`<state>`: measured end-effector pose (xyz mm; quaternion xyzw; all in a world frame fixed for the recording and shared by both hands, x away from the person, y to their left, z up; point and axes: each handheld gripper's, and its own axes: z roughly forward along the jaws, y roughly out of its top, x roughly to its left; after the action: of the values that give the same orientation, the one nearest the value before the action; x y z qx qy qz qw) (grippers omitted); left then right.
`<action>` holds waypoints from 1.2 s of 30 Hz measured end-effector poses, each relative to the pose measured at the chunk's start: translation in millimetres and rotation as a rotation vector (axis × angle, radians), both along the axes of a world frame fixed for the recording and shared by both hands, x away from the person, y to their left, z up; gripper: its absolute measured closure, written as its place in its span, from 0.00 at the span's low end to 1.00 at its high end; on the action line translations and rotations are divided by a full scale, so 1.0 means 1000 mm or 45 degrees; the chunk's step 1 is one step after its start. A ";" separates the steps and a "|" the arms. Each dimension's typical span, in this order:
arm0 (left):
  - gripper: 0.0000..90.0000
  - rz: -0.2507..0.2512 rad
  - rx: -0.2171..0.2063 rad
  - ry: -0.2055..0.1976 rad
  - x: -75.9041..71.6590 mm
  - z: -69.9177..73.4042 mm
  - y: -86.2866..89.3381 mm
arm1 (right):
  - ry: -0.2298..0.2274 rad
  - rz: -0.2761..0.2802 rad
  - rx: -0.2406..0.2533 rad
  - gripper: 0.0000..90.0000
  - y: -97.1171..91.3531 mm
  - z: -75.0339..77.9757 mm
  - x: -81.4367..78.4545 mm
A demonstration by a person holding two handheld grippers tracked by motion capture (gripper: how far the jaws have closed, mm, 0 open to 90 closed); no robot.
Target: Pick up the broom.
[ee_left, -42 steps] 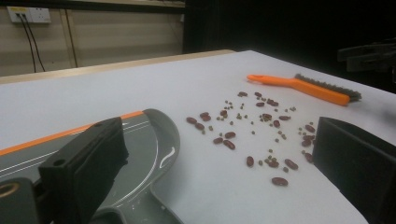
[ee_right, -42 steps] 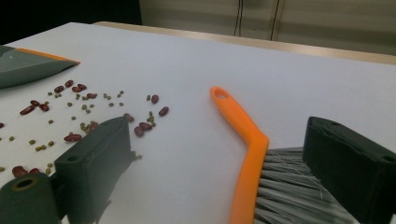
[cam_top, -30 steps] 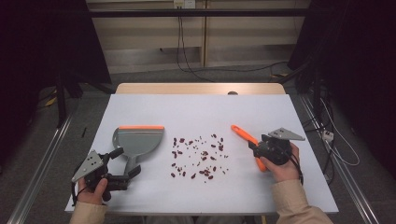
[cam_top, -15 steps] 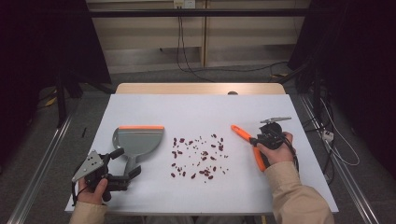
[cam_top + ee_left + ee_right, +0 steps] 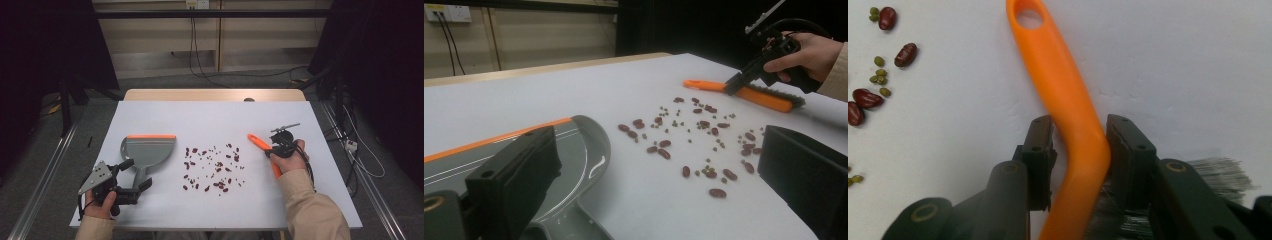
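An orange-handled brush (image 5: 264, 152) lies on the white table (image 5: 210, 120), right of scattered red and green beans (image 5: 212, 170). My right gripper (image 5: 273, 150) points down onto its handle. In the right gripper view the jaws (image 5: 1080, 125) press both sides of the brush's orange handle (image 5: 1068, 95), bristles (image 5: 1218, 172) to the right. A grey dustpan (image 5: 149, 151) with an orange lip lies left of the beans. My left gripper (image 5: 136, 174) is open, its jaws straddling the dustpan's handle. In the left gripper view (image 5: 656, 150) the dustpan (image 5: 574, 150) sits under the left jaw.
The table's wooden far edge (image 5: 215, 94) borders a floor with cables. Bare table surface lies behind the beans and along the front edge. In the left gripper view the other hand (image 5: 809, 50) holds its gripper on the brush (image 5: 744, 92) beyond the beans (image 5: 704, 135).
My right gripper moved left from beside the brush, tipped down onto its handle and closed on it. The left gripper stayed open at the dustpan handle.
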<state>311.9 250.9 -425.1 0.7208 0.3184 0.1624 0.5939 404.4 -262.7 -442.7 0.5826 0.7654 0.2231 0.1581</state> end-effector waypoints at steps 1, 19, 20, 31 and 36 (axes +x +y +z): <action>0.03 0.000 0.000 0.000 0.000 0.000 0.000 | 0.005 0.008 -0.006 0.72 0.000 0.000 0.001; 0.03 0.003 -0.010 -0.020 -0.001 0.002 -0.002 | 0.050 0.024 0.026 0.78 -0.003 0.001 0.007; 0.03 0.009 -0.018 -0.018 -0.001 0.002 -0.001 | 0.044 0.024 0.031 0.78 -0.004 0.001 0.006; 0.03 0.018 -0.009 -0.016 -0.001 0.003 -0.001 | -0.087 0.011 0.158 0.78 -0.017 0.016 -0.006; 0.03 0.017 -0.007 -0.022 -0.002 0.006 -0.003 | -0.228 -0.003 0.236 0.78 -0.025 0.025 -0.022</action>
<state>310.2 248.1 -418.8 0.7156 0.3184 0.1718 0.5975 382.5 -287.7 -418.1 0.5732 0.7236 0.3440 0.1715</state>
